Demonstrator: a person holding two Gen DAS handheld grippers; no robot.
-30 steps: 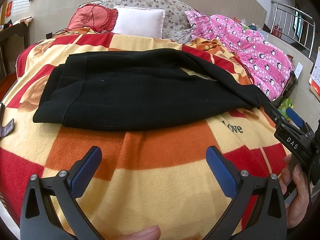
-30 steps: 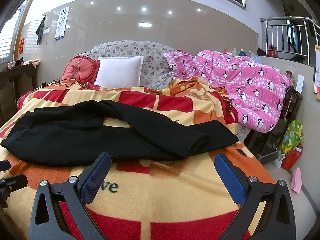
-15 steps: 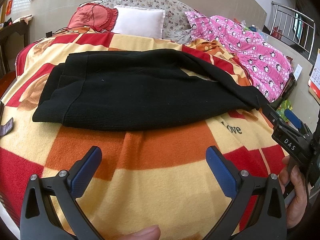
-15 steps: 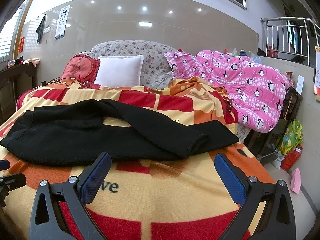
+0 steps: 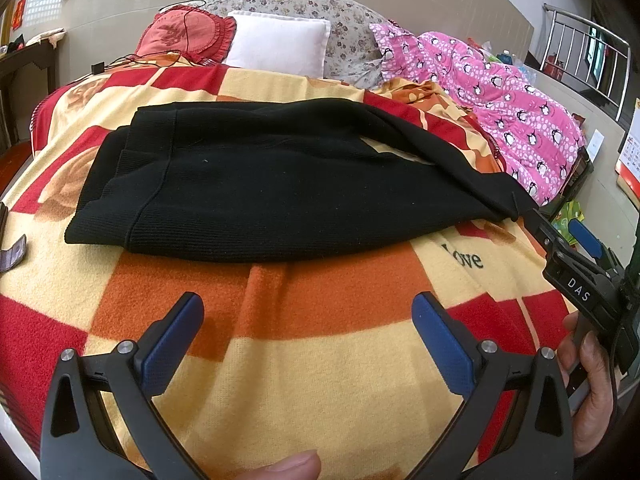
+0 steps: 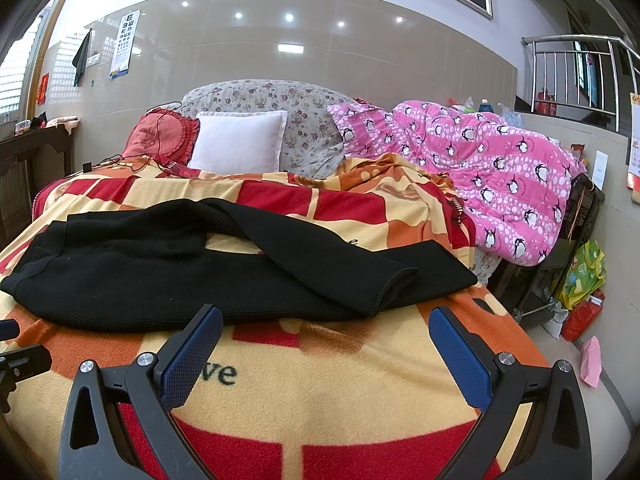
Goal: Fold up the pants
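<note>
Black knit pants lie across the bed on a red, orange and yellow blanket, waist end to the left, one leg laid loosely over the other. They also show in the right wrist view, leg ends at the right. My left gripper is open and empty, a short way in front of the pants' near edge. My right gripper is open and empty, just in front of the leg ends. The right gripper also shows at the right edge of the left wrist view.
A white pillow, a red cushion and a floral bolster lie at the head of the bed. A pink penguin quilt is heaped at the right. The bed's right edge drops to the floor with bags.
Both grippers have barely moved; the pants lie as before.
</note>
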